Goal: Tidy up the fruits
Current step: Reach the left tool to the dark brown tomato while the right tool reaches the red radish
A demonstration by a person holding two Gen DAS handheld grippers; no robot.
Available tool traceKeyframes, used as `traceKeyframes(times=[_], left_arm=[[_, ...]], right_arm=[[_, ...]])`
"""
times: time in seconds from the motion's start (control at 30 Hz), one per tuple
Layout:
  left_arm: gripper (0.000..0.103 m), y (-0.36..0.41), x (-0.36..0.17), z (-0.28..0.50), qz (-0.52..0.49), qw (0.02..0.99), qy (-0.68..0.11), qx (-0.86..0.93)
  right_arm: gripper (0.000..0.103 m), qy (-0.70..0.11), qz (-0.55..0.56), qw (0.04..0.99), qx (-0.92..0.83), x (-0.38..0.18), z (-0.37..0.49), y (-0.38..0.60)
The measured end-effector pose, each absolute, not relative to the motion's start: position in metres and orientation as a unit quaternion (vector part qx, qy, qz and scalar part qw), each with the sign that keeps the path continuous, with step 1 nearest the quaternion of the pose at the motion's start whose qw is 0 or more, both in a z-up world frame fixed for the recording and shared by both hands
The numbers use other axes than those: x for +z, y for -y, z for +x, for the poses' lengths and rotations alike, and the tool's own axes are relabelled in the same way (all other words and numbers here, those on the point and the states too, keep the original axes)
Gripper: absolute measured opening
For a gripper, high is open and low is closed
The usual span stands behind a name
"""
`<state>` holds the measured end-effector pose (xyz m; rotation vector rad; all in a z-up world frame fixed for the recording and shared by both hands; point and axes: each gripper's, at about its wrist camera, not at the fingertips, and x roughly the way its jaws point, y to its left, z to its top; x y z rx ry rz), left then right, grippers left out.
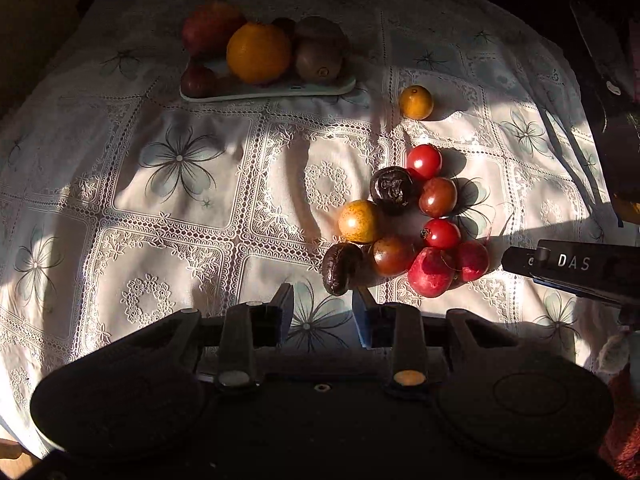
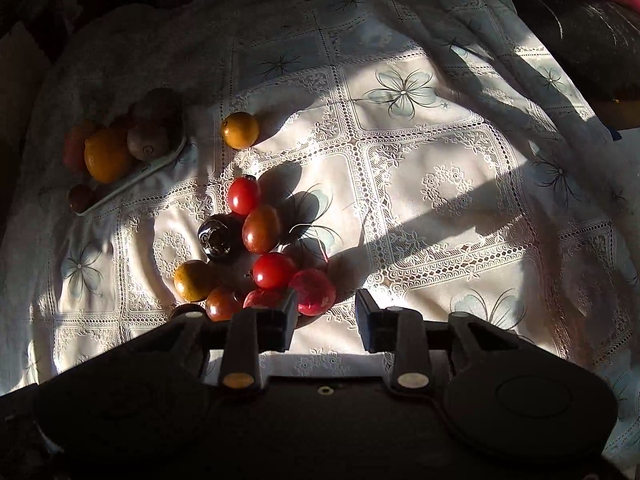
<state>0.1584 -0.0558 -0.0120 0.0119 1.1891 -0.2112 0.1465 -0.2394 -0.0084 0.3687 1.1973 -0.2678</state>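
A cluster of small fruits [image 1: 404, 220] lies on the lace tablecloth: red and brownish tomatoes, dark wrinkled passion fruits, a yellow fruit and red radish-like pieces; it also shows in the right wrist view [image 2: 256, 252]. A lone yellow fruit [image 1: 416, 102] sits apart, also seen from the right [image 2: 240, 130]. A pale tray [image 1: 328, 89] holds an orange [image 1: 258, 53], kiwis and red fruits. My left gripper [image 1: 322, 306] is open and empty, just short of the cluster. My right gripper [image 2: 326, 308] is open and empty at the cluster's right edge.
The table carries a white lace cloth with flower prints [image 1: 180, 160], lit by strong sun and crossed by shadows. The right gripper's black body [image 1: 576, 268] reaches in at the right of the left wrist view. A dark object [image 2: 592, 40] stands at the back right.
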Motion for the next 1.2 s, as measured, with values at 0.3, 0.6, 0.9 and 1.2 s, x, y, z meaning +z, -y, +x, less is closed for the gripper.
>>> traceKeyframes(times=[0.3,0.6,0.9,1.2], left_arm=[[0.043,0.069,-0.033,0.173,0.005,0.812,-0.575,-0.099],[0.043,0.073,-0.056,0.185,0.001,0.8,-0.593,-0.091],[0.043,0.08,-0.072,0.191,-0.001,0.795,-0.601,-0.083],[0.028,0.076,-0.081,0.193,-0.031,0.791,-0.604,-0.093]], right_arm=[[0.035,-0.566,0.175,0.798,-0.109,-0.026,0.163,0.242],[0.037,-0.585,0.167,0.786,-0.111,-0.051,0.177,0.242],[0.04,-0.591,0.156,0.785,-0.104,-0.06,0.182,0.233],[0.038,-0.594,0.174,0.779,-0.099,-0.065,0.184,0.236]])
